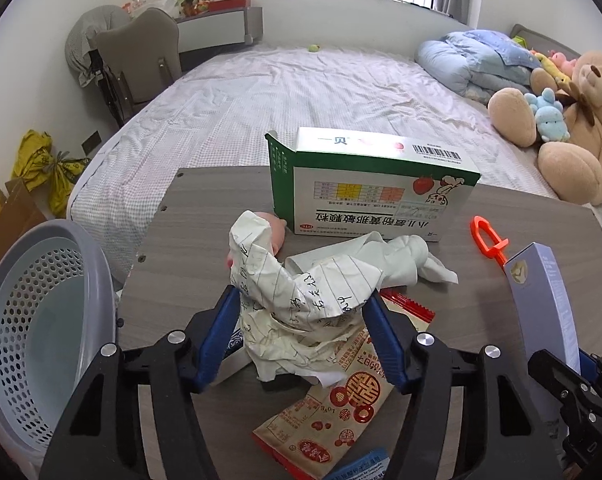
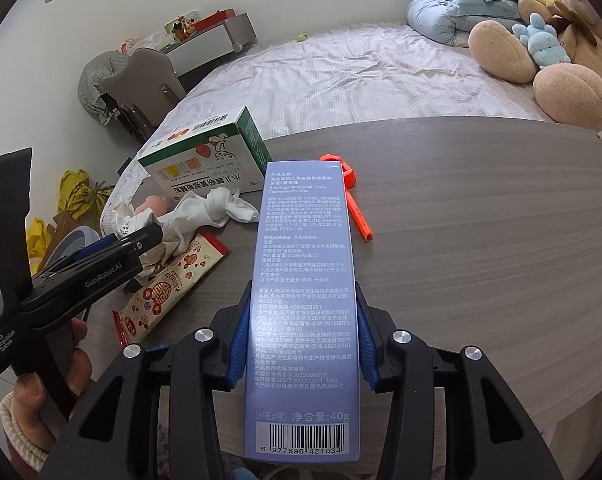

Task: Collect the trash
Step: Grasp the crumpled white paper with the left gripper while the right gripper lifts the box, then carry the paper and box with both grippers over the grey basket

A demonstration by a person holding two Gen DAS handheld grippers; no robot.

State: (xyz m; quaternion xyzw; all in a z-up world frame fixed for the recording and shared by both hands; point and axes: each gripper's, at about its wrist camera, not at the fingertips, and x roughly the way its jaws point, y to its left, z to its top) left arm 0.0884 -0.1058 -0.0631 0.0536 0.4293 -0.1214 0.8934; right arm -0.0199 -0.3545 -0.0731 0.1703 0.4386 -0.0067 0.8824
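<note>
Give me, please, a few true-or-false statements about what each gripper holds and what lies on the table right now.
1. The right gripper is shut on the blue toothpaste box. True.
2. The left gripper is closed around the green medicine box. False: its fingers flank the crumpled lined paper.
3. The orange plastic tool lies on the table. True.
4. The laundry-style basket stands on the bed. False: it is left of the table.

Left gripper (image 1: 305, 312): blue fingers (image 1: 221, 332) closed around crumpled paper, low over table, pointing toward 12 o'clock.
Right gripper (image 2: 303, 334): clamped on box, at 3 o'clock from left gripper.
</note>
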